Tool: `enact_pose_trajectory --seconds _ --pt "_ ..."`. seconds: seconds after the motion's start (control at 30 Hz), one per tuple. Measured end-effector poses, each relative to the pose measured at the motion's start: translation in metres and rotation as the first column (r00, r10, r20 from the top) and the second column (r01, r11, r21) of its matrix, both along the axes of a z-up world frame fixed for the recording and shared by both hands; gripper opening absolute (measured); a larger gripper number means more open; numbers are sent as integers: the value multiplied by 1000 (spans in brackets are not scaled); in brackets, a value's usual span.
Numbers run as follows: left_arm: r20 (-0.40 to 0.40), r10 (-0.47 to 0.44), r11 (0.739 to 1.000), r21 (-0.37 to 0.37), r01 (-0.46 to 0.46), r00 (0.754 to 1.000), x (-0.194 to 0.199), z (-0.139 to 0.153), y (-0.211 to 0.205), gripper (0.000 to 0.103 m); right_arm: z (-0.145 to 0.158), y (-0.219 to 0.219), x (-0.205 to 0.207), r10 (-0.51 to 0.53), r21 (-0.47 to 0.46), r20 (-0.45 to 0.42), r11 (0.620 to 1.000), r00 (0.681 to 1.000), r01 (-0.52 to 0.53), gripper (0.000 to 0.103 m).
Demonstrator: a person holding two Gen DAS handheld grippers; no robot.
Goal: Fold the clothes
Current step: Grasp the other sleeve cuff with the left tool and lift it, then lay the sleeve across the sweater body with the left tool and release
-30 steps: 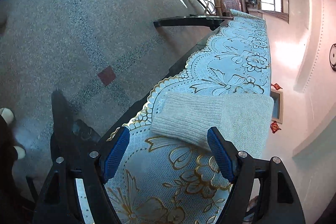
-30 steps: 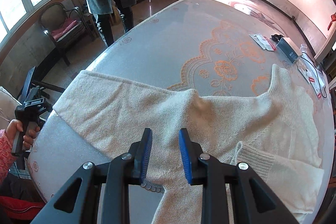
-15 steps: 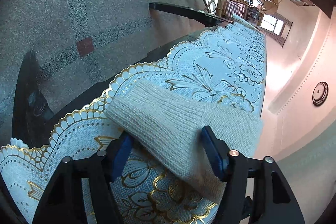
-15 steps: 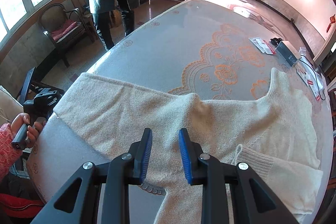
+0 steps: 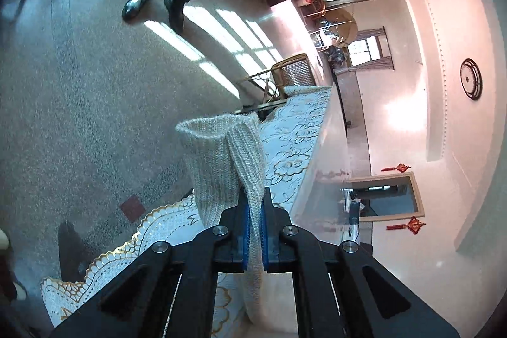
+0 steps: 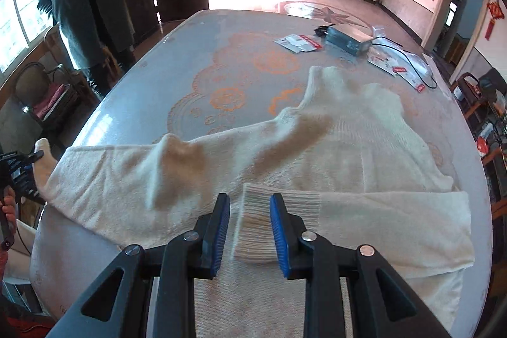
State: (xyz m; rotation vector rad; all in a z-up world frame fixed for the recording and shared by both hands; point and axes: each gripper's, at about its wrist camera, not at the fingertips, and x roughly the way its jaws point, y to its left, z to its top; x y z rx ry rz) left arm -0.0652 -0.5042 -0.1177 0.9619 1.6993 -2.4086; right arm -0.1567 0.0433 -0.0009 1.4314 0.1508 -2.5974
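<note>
A cream knitted sweater (image 6: 332,141) lies spread across the table, its collar toward the far side. My left gripper (image 5: 254,205) is shut on the ribbed cuff of the left sleeve (image 5: 221,154) and holds it up above the table edge, the cuff mouth gaping. In the right wrist view that same gripper (image 6: 22,160) shows at the far left with the sleeve end (image 6: 42,148) in it. My right gripper (image 6: 250,211) hovers open over the other sleeve's ribbed cuff (image 6: 263,230), which lies folded across the sweater's body; its pads do not press on it.
The table carries a floral cloth (image 6: 221,53). Papers (image 6: 298,43), a dark box (image 6: 348,41) and a cable (image 6: 408,59) lie on its far right part. A person in a dark coat (image 6: 82,5) stands at the far left near a chair (image 6: 47,97).
My left gripper closed on the left cuff and raised it off the table. My right gripper slid right, from the sweater's lower body to above the folded sleeve's cuff.
</note>
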Motion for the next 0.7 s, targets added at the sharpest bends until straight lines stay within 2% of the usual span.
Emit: enact_pose_trajectory --seconds 0.1,0.2,0.3,0.37,0.5,0.63,0.7 --pt "-113 -47 989 -147 30 993 -10 60 22 5 0 43 5 -88 -34 -1 996 996 88 26" --pt "-178 -159 964 -239 115 971 -33 114 67 5 0 81 14 -154 -85 3 985 988 153 26" --pt "-215 -279 920 -340 196 936 -60 163 131 5 -1 115 23 -197 -147 3 970 980 195 26" --pt "-220 -381 859 -443 256 898 -75 192 189 5 0 138 29 -213 -182 3 960 977 210 26" --pt "-175 -571 697 -620 361 802 -101 223 327 5 6 187 43 -232 -241 -7 944 973 224 26" --pt "-68 -696 544 -701 462 715 -124 214 467 5 9 244 50 -236 -267 2 936 972 228 26" --pt "4 -727 471 -725 502 687 -133 195 527 5 12 273 52 -234 -268 2 936 972 226 26"
